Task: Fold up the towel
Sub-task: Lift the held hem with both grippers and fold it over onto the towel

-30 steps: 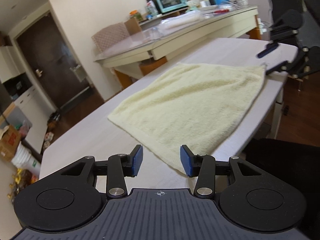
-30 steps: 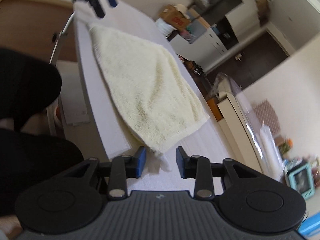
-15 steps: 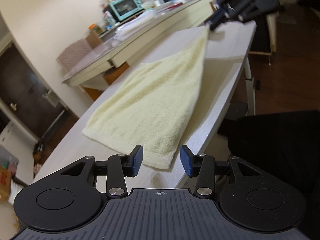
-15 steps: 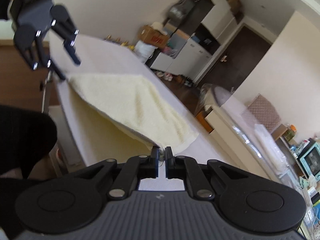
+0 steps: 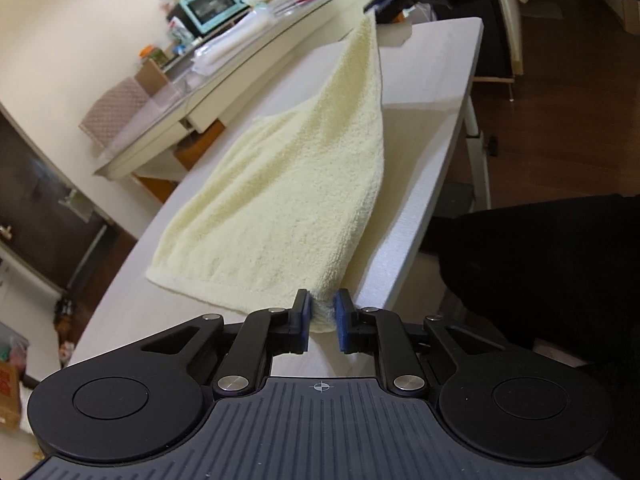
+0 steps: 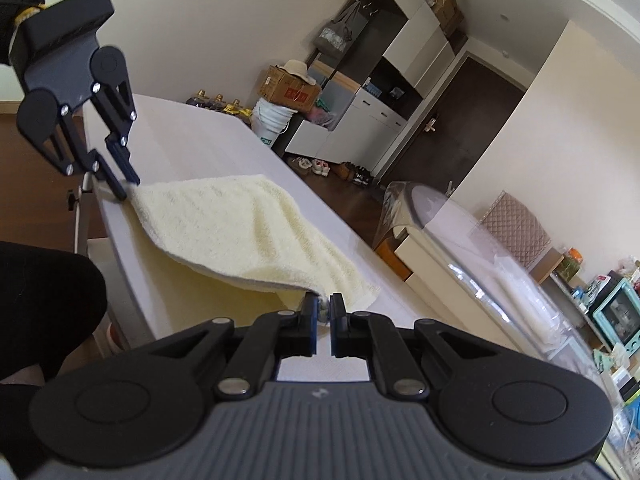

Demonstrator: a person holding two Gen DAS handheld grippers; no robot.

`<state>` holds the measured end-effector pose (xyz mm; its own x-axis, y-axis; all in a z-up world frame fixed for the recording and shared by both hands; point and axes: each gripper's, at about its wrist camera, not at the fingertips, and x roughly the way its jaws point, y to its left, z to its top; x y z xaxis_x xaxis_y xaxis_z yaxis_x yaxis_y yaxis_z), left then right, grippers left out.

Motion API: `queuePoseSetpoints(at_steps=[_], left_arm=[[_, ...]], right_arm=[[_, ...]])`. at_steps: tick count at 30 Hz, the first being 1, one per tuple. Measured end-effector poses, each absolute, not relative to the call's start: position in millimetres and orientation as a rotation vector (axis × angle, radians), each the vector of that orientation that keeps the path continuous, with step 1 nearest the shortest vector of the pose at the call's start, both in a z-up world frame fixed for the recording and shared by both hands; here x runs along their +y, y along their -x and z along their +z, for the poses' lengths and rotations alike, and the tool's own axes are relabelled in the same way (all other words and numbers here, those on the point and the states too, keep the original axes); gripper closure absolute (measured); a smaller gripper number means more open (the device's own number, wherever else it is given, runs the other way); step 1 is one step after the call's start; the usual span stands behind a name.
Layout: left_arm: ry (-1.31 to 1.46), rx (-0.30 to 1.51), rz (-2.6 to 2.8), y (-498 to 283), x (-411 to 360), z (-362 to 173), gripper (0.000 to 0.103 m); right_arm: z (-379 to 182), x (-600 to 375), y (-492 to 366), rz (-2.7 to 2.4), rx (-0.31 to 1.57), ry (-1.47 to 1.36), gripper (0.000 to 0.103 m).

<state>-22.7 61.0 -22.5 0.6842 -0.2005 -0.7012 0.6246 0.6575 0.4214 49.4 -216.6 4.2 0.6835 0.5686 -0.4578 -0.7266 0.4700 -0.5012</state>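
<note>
Over at the table's (image 5: pixel 436 92) near edge both grippers, left (image 5: pixel 322 316) and right (image 6: pixel 323 316), have their fingers clamped on the yellow towel's (image 5: pixel 288 184) corners, the left having just closed, that side lifted, no fold laid yet.

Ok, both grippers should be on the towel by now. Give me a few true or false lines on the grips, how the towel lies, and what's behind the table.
1. The left gripper has a near corner of the towel between its blue fingers. True; its jaws have just been closing.
2. The right gripper hangs open above bare table. False: it is shut on a towel corner.
3. The towel's near edge is lifted off the white table. True.
4. The towel is already folded in half. False: it is one layer, with its far part lying on the table.
5. A red kettle stands on the far counter. False: a teal toaster oven stands there.
</note>
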Motion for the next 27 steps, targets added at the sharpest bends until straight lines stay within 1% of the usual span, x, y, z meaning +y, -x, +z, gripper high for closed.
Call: queuePoseSetpoints(at_steps=[5, 9, 12, 17, 21, 27], left_arm=[[-0.602, 0.675, -0.543, 35, 81, 7, 0.090], [-0.532, 0.673, -0.514, 21, 95, 24, 0.090], [-0.465, 0.678, -0.478, -1, 106, 35, 0.090], [-0.357, 0.658, -0.383, -53, 123, 48, 0.089], [-0.344, 0.658, -0.344, -90, 131, 48, 0.089], [-0.304, 0.699, -0.322, -145, 147, 29, 0.089]], right_arm=[[-2, -221, -31, 0.890, 0.292, 0.749, 0.096], [8, -224, -34, 0.897, 0.295, 0.716, 0.096], [24, -225, -64, 0.881, 0.311, 0.610, 0.096], [34, -212, -119, 0.841, 0.340, 0.543, 0.096], [30, -199, -152, 0.825, 0.372, 0.522, 0.096], [14, -183, -209, 0.808, 0.466, 0.475, 0.096]])
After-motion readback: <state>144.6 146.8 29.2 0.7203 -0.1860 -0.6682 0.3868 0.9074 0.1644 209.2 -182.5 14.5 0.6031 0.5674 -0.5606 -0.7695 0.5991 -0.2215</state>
